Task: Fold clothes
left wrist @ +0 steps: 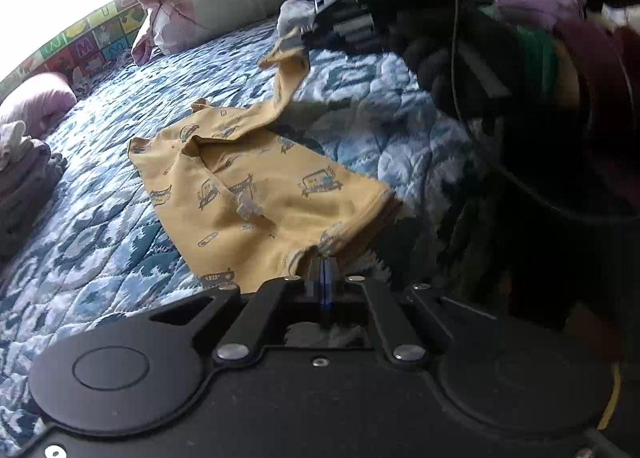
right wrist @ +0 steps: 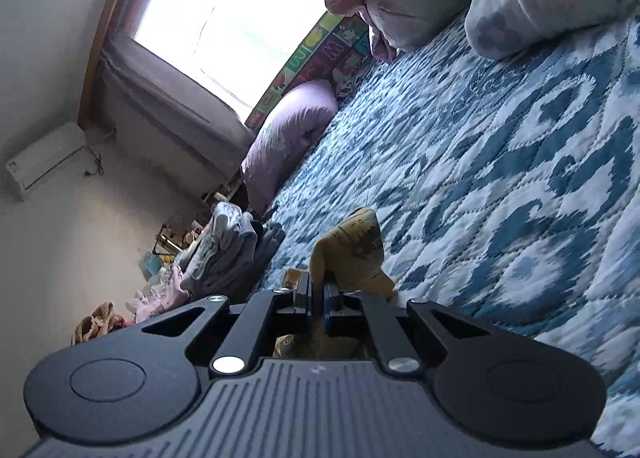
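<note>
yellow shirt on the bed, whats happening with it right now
A person is folding a small yellow garment printed with little vehicles on a blue-and-white quilt, using a handheld gripper in each hand. The left gripper is shut on the garment's near edge. The right gripper pinches a far end, lifting that strip off the quilt; the rest lies rumpled, not yet folded. A stack of folded clothes sits at the side.

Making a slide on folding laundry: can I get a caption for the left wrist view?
Both grippers pinch opposite ends of a yellow printed garment on a blue quilt.
</note>
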Tool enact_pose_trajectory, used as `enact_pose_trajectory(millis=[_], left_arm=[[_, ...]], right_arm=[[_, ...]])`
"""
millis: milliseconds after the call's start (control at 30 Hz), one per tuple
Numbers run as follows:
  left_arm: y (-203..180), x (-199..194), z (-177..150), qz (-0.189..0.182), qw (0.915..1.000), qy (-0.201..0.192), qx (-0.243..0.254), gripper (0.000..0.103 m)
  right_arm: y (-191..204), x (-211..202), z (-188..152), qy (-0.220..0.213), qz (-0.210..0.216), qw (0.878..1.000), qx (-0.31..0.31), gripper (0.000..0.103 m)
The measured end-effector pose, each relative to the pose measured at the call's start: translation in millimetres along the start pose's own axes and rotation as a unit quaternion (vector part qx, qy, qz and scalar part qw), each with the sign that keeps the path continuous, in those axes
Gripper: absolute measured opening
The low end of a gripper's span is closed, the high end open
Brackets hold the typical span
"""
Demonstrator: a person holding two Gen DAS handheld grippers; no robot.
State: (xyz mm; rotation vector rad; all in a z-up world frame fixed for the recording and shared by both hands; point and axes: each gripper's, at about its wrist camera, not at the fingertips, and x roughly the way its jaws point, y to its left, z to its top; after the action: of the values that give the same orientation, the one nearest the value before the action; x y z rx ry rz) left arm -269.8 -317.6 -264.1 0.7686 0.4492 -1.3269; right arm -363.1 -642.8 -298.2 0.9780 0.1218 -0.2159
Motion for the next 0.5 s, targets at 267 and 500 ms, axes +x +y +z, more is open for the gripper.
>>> enact_pose_trajectory(millis=[267, 500], left_arm=[[-5, 7, 9, 0.044, 0.9984, 0.003, 0.034, 0.007], [-2, 1, 12, 0.034, 0.9986, -0.003, 0.041, 0.000]], right_arm=[[-2, -6, 6, -0.011, 0.009, 1.000, 0.012, 0.007], [-1, -6, 6, -0.009, 0.014, 1.000, 0.013, 0.007]])
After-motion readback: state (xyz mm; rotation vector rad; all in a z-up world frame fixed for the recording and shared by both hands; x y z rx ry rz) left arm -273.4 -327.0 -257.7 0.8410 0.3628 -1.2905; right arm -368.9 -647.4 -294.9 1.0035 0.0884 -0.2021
